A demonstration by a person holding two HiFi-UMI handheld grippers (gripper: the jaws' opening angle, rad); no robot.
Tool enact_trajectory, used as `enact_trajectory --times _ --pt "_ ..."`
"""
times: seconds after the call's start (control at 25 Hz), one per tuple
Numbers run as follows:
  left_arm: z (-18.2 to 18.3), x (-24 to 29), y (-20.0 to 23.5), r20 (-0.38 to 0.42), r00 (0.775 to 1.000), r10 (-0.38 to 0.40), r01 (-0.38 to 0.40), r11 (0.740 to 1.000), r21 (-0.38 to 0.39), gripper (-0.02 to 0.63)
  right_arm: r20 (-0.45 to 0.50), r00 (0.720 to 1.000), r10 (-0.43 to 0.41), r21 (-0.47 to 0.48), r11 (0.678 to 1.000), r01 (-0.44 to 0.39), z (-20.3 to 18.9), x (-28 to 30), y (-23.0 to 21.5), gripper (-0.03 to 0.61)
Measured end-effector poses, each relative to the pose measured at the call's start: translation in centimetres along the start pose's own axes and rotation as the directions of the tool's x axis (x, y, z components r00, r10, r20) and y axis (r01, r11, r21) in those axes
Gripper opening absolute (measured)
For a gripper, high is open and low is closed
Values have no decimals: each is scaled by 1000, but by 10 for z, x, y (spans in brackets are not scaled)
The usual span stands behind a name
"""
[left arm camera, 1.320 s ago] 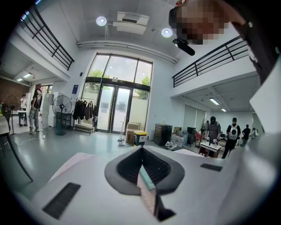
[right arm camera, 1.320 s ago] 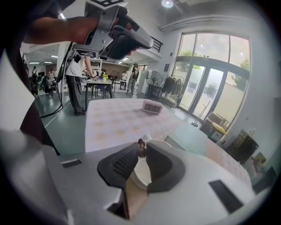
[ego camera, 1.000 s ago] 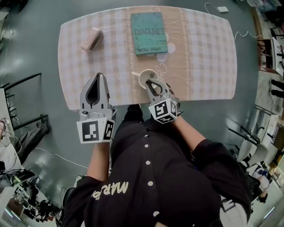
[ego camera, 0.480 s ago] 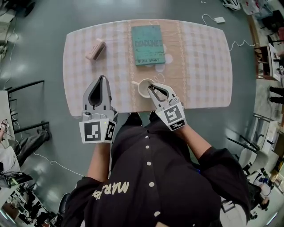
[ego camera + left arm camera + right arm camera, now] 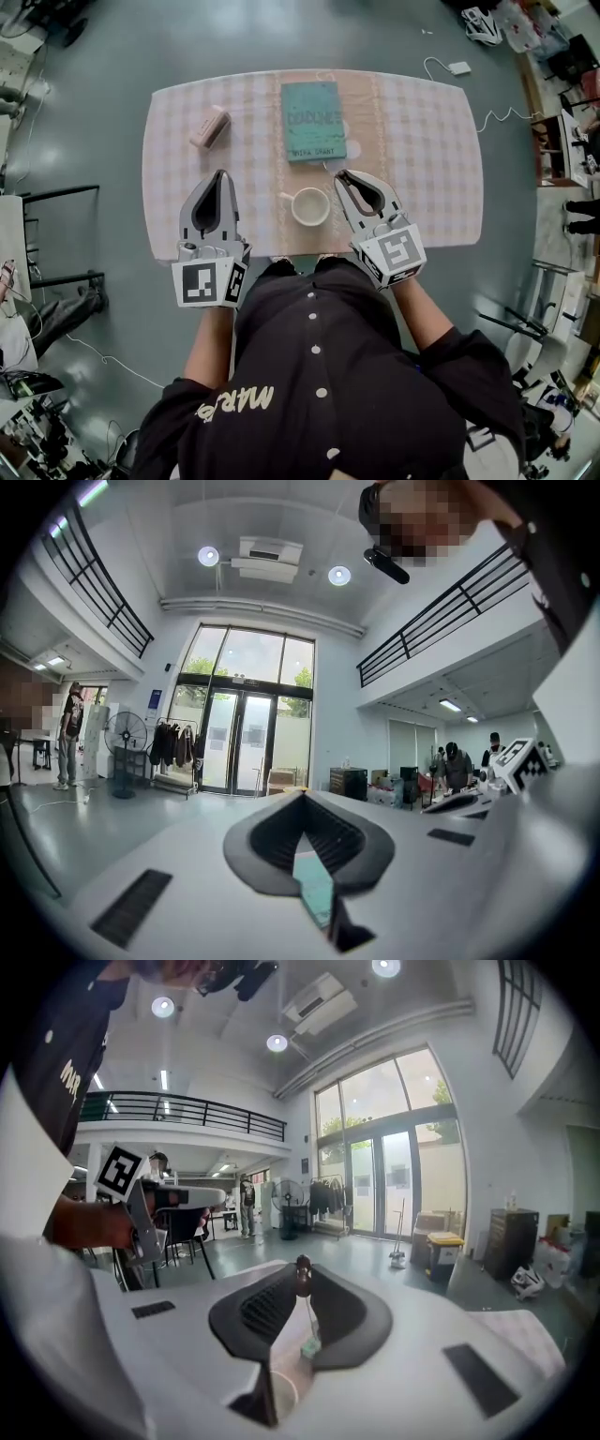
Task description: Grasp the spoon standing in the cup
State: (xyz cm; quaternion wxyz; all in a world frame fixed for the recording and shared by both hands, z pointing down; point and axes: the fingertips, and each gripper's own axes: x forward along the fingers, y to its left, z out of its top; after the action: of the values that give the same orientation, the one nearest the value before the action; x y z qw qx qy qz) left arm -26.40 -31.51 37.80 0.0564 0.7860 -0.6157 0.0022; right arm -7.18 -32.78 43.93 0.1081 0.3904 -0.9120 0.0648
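the right tongs (image 5: 340, 175), at 3 o'clock of the cup (image 5: 310, 206), are nipped almost closed on the spoon (image 5: 302, 1272), which is outside the cup. the left tongs (image 5: 221, 175), at 9 o'clock, are closed and empty. at 12 o'clock on the worktop (image 5: 422, 159), a teal book (image 5: 312, 120) reads "mira grant".

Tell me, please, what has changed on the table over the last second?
The right gripper, whose tips were at the cup, has drawn away to the cup's right. Its jaws are shut on the spoon, which is now out of the cup. The left gripper, the cup, the book and the pink block stayed where they were on the table.
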Motion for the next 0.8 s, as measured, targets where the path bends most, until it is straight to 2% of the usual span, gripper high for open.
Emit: enact_trajectory --times 0.32,0.8 --pt "16 0 0 41 999 -1 -1 1000 25 11 119 987 -112 17 994 110 50 -21 -41 51" --pt "46 -4 7 98 995 18 -23 998 54 11 238 941 -240 11 969 245 103 -62 -89 51"
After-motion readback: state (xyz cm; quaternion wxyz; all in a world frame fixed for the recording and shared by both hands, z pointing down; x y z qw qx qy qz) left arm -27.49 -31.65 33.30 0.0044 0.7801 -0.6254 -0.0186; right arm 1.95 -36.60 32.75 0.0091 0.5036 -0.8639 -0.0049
